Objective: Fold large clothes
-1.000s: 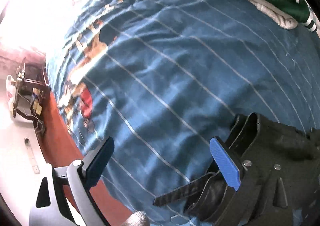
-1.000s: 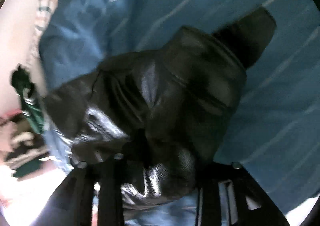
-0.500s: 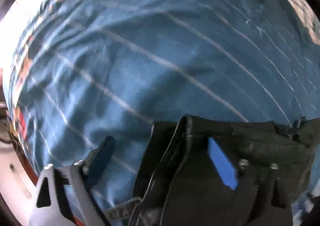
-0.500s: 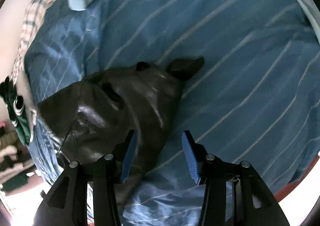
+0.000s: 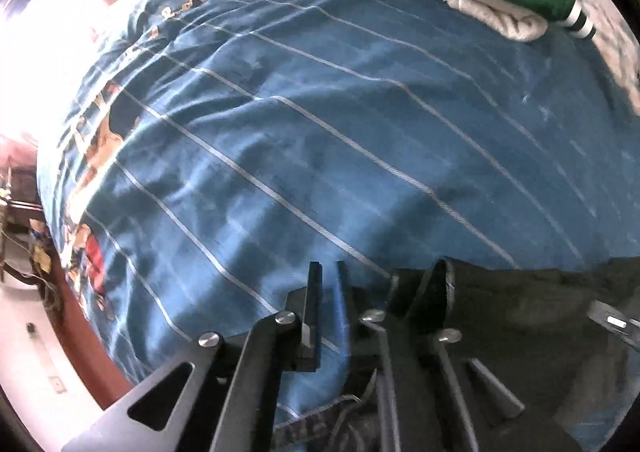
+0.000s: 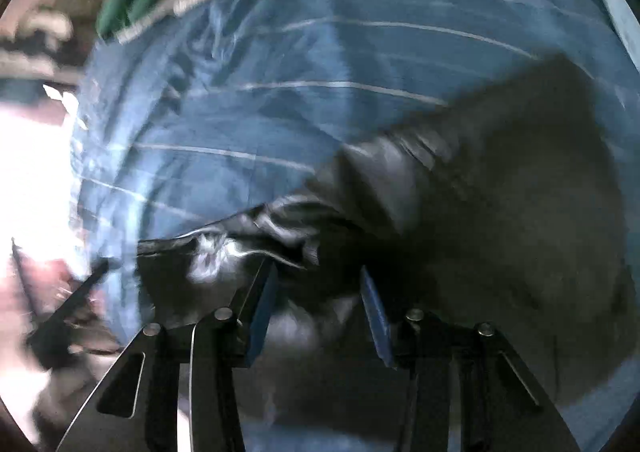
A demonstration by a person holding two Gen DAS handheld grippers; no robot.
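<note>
Since the earlier frame the left gripper point(image 5: 326, 284) has been clenched empty beside the jacket point(image 6: 460, 212) on the bed point(image 5: 320, 132), while the right gripper point(image 6: 316, 292), fingers closing, is poised over its slick, heavy, limp leather, best pinched at a seam.
</note>
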